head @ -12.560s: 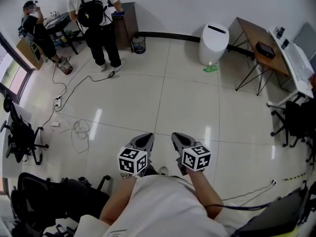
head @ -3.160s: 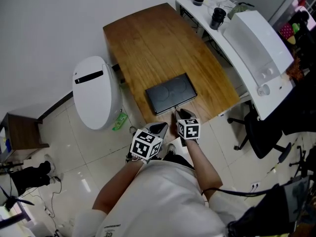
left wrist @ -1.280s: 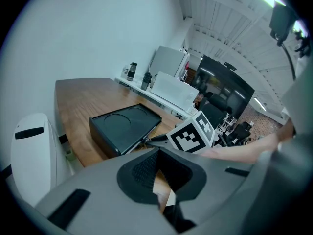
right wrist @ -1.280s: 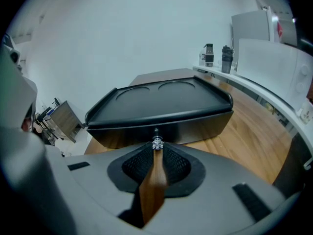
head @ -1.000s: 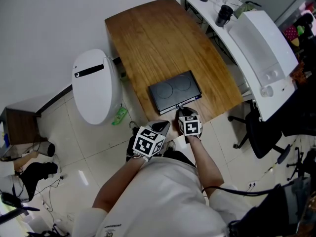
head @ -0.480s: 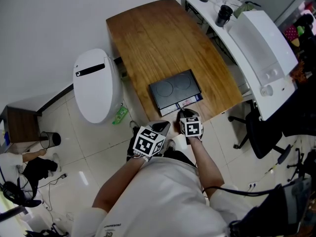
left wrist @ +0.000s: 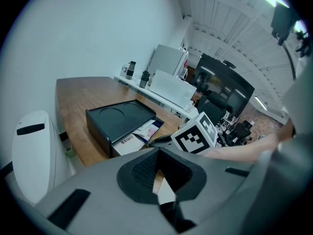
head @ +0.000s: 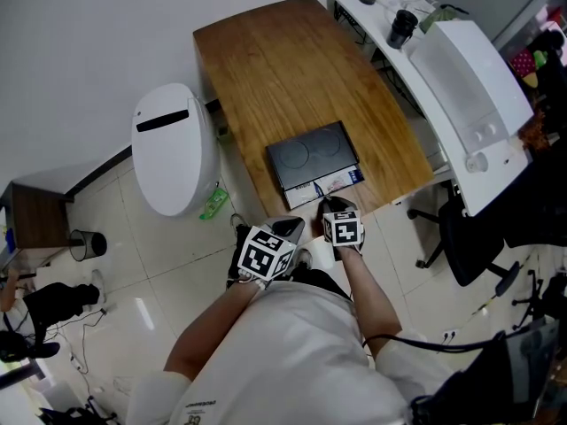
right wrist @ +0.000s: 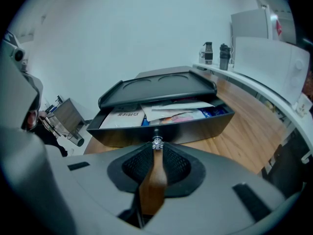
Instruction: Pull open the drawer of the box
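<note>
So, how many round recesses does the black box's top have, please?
2: the left recess and the right recess, side by side on the box; none appear hidden.

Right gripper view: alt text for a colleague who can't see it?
The right gripper pinches the knob on the drawer of a black box; the drawer stands partly open, papers inside. The box sits on a wooden table.

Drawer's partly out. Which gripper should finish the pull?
Right. The right gripper is shut on the knob, squarely in front of the partly open drawer, so it likely only has to draw back. The left gripper is shut on nothing, off to one side of the box.
</note>
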A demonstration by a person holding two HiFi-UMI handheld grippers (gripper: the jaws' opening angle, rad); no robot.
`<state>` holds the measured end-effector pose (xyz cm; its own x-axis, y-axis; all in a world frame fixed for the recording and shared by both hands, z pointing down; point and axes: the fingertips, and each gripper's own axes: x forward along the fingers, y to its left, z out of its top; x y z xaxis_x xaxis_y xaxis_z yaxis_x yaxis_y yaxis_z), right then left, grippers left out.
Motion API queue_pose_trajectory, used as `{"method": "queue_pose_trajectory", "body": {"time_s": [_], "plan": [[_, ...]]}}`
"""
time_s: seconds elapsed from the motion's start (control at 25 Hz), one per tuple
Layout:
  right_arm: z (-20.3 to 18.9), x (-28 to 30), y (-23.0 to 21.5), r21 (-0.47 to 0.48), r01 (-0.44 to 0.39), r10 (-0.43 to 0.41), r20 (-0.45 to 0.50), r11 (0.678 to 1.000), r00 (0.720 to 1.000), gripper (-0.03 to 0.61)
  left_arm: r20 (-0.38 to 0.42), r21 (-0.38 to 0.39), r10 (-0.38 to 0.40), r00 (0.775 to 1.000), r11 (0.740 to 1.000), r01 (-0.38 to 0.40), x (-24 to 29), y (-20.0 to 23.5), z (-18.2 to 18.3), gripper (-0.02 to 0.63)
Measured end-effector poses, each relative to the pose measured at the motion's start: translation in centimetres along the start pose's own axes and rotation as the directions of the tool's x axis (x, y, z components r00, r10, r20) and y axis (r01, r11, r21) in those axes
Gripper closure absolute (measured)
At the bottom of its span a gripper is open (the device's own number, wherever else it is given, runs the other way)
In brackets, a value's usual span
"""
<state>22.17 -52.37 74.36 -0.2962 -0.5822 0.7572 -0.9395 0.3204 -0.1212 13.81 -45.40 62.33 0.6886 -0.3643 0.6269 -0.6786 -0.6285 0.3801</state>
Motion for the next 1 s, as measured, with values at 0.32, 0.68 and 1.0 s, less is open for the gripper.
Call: {"method": "queue_pose_trajectory", "body": {"time_s": [0.32, 0.68, 1.0], "plan": [[-1.1, -0.6, -0.2, -0.004, -0.004, 0.004, -0.004, 1.0, 1.0, 0.526, 0.004, -0.003, 0.005, 1.0, 1.0, -0.005, 0.0, -0.9, -0.6, 0.612], [-2.2, -1.5, -0.2, 0.0, -0.006, 0.006, -0.007, 1.0, 1.0, 0.526, 0.01, -0.012, 0.014, 1.0, 1.0, -0.013, -0.1, -1.8, -1.2, 0.612], [-2.9, -1.7, -0.3, -0.007, -0.013, 0.013, -0.007, 1.0, 1.0, 0.526, 0.01, -0.016, 0.019, 1.0, 1.0, -0.019, 0.1, -2.4, -1.6, 0.612]]}}
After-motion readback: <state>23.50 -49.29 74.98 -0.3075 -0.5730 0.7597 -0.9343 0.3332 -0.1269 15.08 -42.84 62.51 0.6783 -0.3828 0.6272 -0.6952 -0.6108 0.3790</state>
